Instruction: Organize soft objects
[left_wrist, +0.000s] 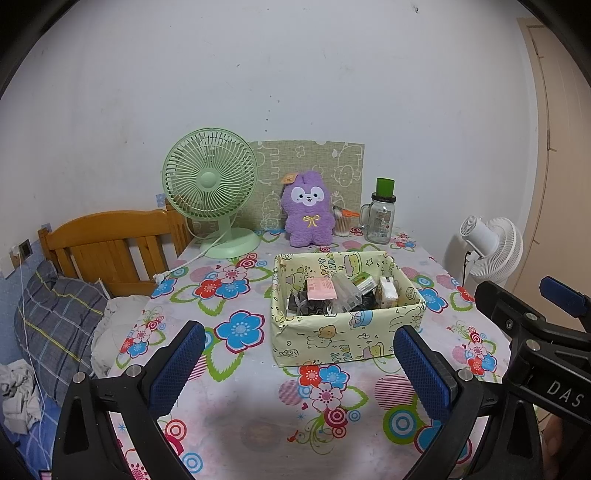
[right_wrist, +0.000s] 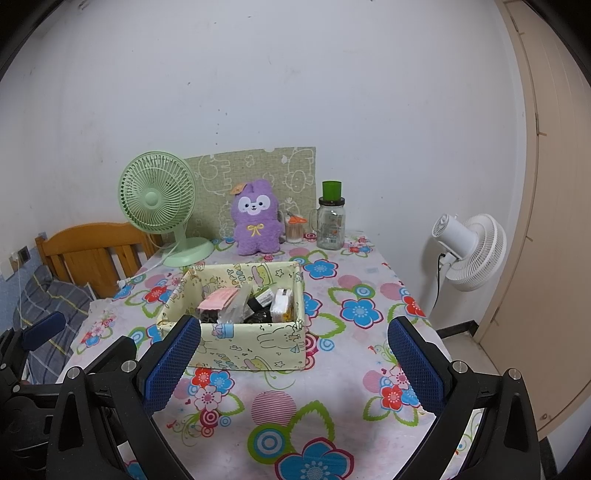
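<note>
A purple plush bunny (left_wrist: 307, 212) (right_wrist: 255, 218) sits upright at the back of the flowered table, against a green patterned board. In front of it stands a pale yellow cartoon-print box (left_wrist: 343, 334) (right_wrist: 258, 341) holding several small packets. My left gripper (left_wrist: 299, 365) hovers open over the near table, just short of the box, with nothing between its blue pads. My right gripper (right_wrist: 293, 363) is also open and empty, its left pad (right_wrist: 173, 363) overlapping the box's near left corner in view. The right gripper's body (left_wrist: 532, 332) shows at the right edge of the left wrist view.
A green desk fan (left_wrist: 210, 184) (right_wrist: 159, 199) stands back left, its cord trailing over the table. A glass jar with a green lid (left_wrist: 380, 214) (right_wrist: 331, 218) and a swab container (right_wrist: 294, 230) stand back right. A wooden headboard (left_wrist: 107, 243) and bed lie left; a white floor fan (right_wrist: 469, 251) is right.
</note>
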